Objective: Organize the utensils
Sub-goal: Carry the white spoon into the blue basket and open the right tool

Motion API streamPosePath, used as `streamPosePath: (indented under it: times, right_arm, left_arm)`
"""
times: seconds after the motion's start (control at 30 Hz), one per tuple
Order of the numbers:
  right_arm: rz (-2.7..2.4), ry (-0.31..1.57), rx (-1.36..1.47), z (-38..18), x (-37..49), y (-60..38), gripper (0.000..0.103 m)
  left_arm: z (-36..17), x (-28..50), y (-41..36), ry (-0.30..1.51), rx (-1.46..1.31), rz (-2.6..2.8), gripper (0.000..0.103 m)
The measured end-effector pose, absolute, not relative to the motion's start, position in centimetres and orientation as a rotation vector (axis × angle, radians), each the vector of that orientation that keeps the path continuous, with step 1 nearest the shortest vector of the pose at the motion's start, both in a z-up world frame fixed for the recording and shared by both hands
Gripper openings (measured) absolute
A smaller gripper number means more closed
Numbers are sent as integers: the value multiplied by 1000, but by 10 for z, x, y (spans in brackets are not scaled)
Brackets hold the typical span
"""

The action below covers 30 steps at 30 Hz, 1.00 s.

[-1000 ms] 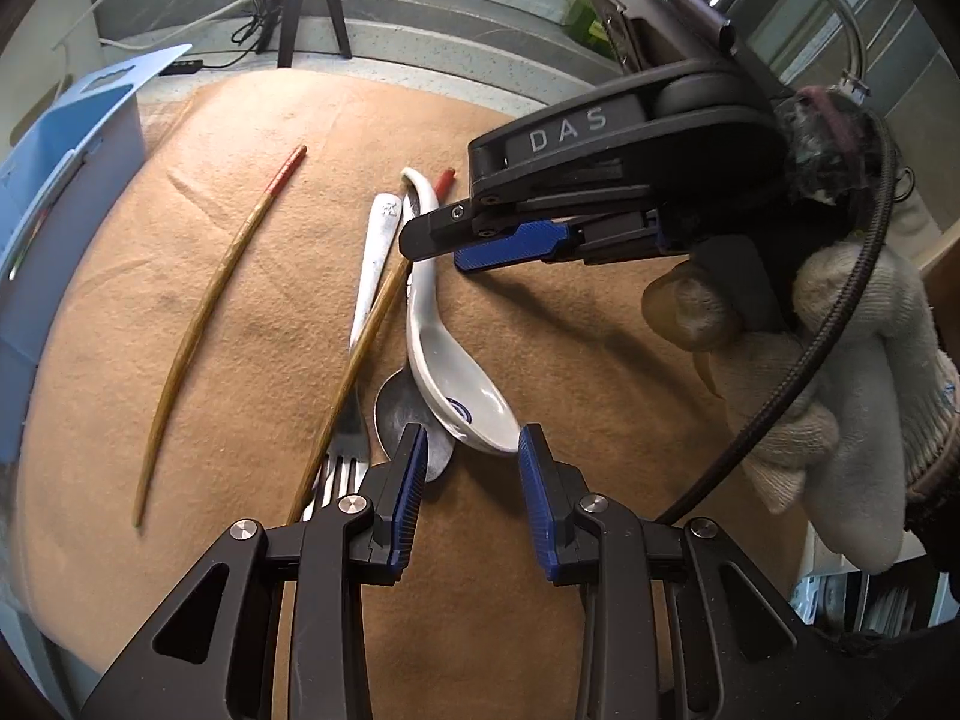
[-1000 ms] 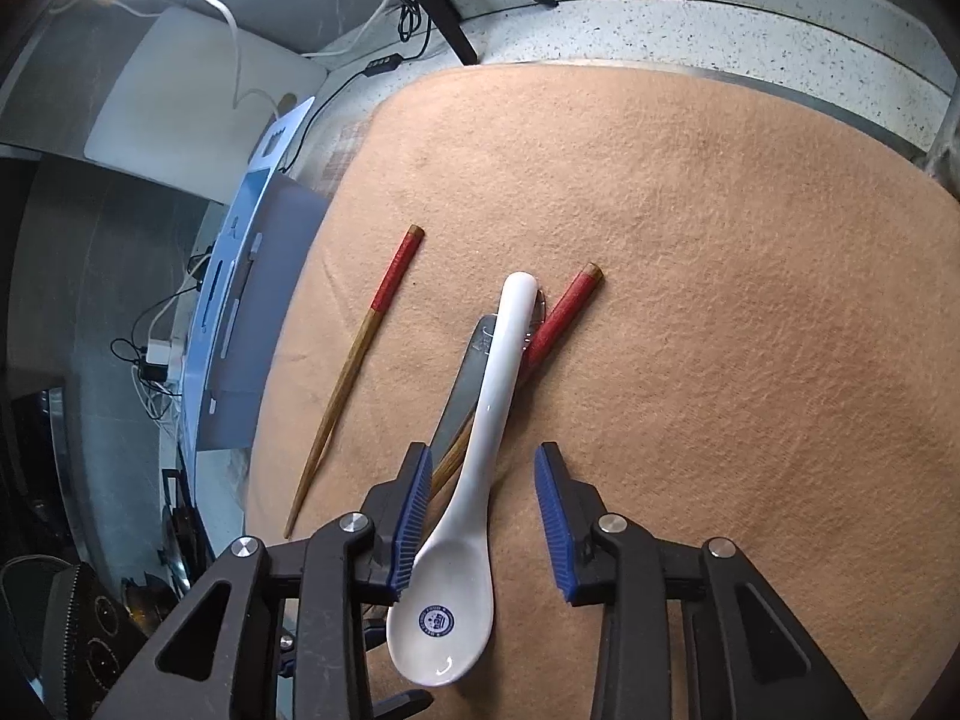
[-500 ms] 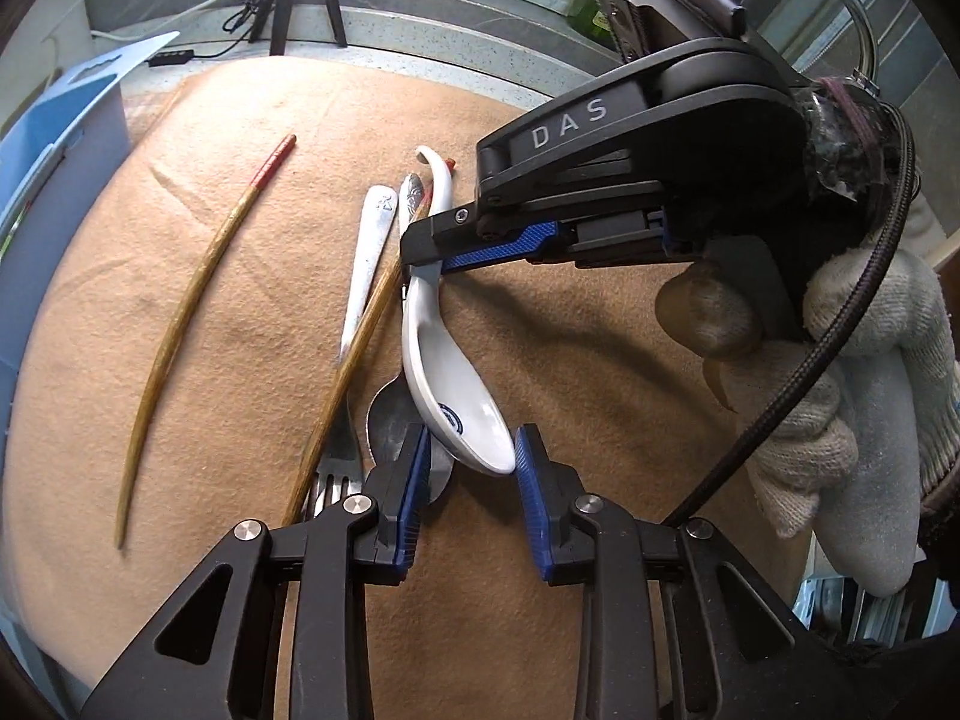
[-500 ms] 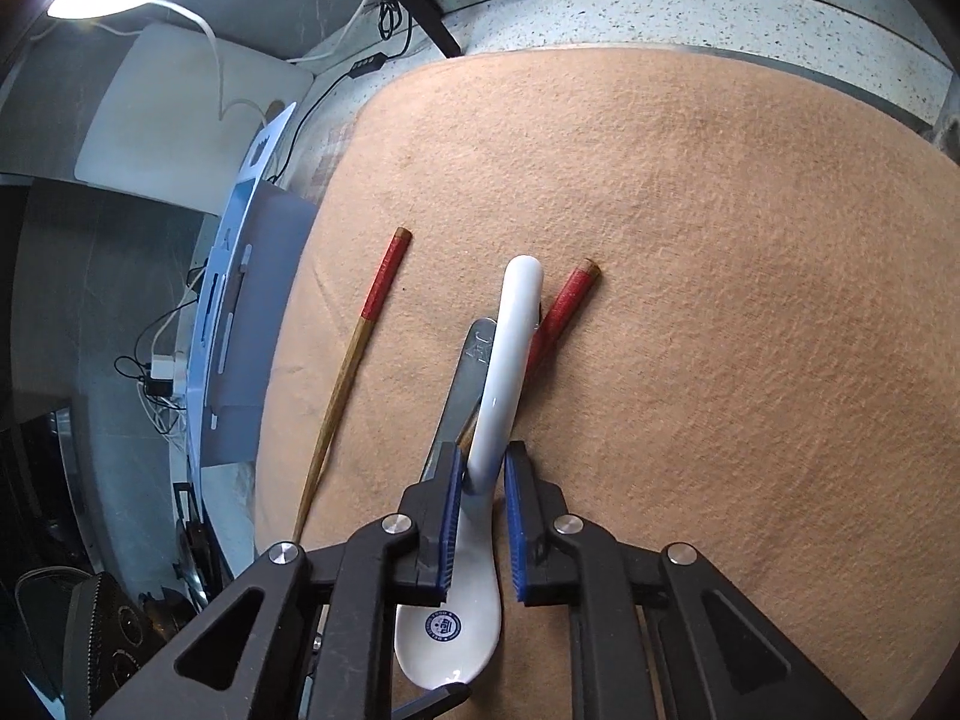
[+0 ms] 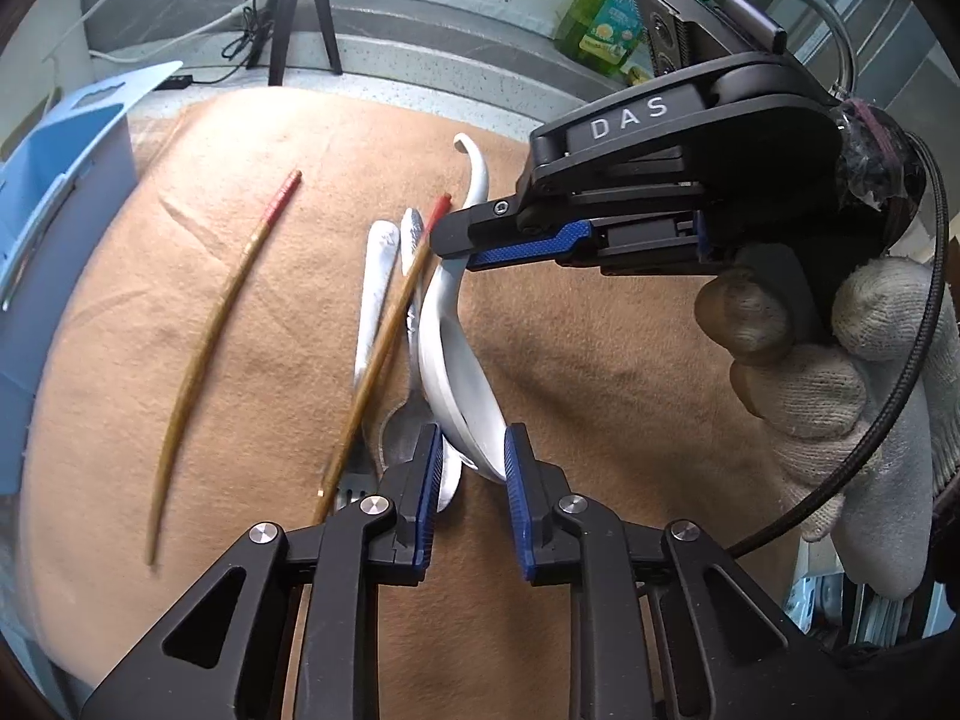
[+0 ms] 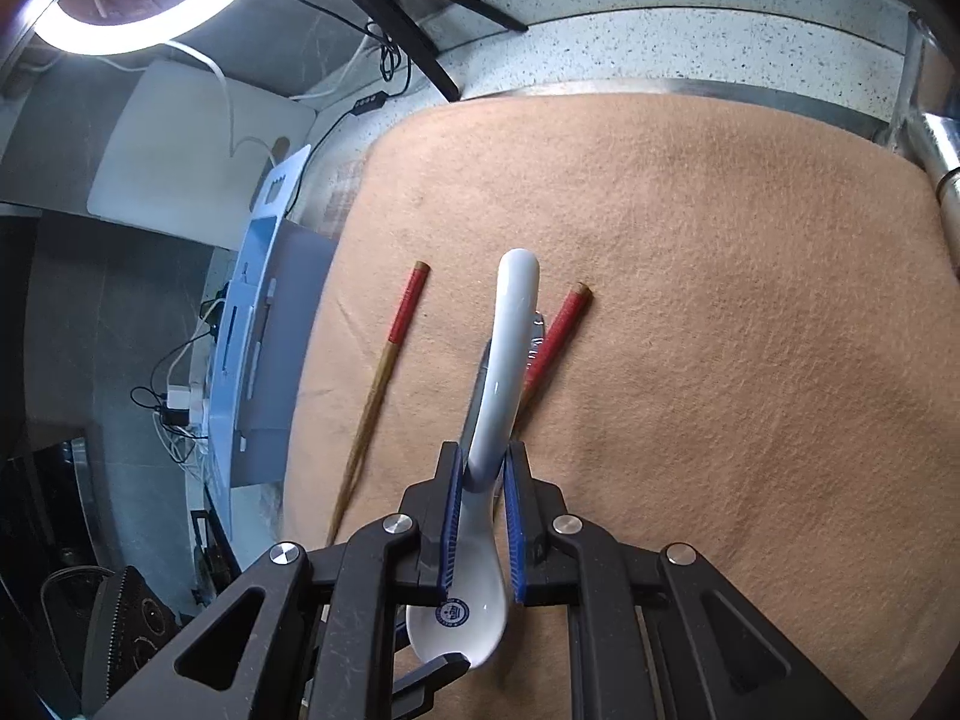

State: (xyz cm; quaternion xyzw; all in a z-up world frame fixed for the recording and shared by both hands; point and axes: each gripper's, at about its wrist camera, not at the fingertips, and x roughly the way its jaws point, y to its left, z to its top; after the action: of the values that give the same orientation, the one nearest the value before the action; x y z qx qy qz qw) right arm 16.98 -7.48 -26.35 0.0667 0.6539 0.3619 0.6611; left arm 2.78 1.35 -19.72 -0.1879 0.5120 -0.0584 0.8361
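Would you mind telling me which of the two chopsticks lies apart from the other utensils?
The curved-looking chopstick nearer the blue container; it lies alone on the cloth, while the other chopstick rests across the fork.

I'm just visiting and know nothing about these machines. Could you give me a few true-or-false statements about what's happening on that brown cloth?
1. The right claw grips the white ceramic spoon by its handle. True.
2. Both chopsticks lie side by side, touching. False: one chopstick lies alone, the other chopstick crosses the metal cutlery.
3. The metal fork is in the blue holder. False: it lies on the brown cloth.
4. A gloved hand holds the right claw. True.
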Motion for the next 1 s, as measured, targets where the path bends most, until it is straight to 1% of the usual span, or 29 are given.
streamPosePath:
  times: [0.27,0.6,0.8,1.0]
  right_arm:
    - [850,1434,154,-235,161,-47,12]
    - [936,1390,134,-205,144,34,11]
    - [983,1383,114,-202,134,96,11]
    - [1004,1409,98,-214,128,150,11]
  left_arm:
    - [-174,8,40,1029,-396,-103,17]
    - [-154,-16,115,964,-402,-26,15]
    - [-152,-31,172,948,-410,35,14]
    - [-162,-39,216,959,-420,72,14]
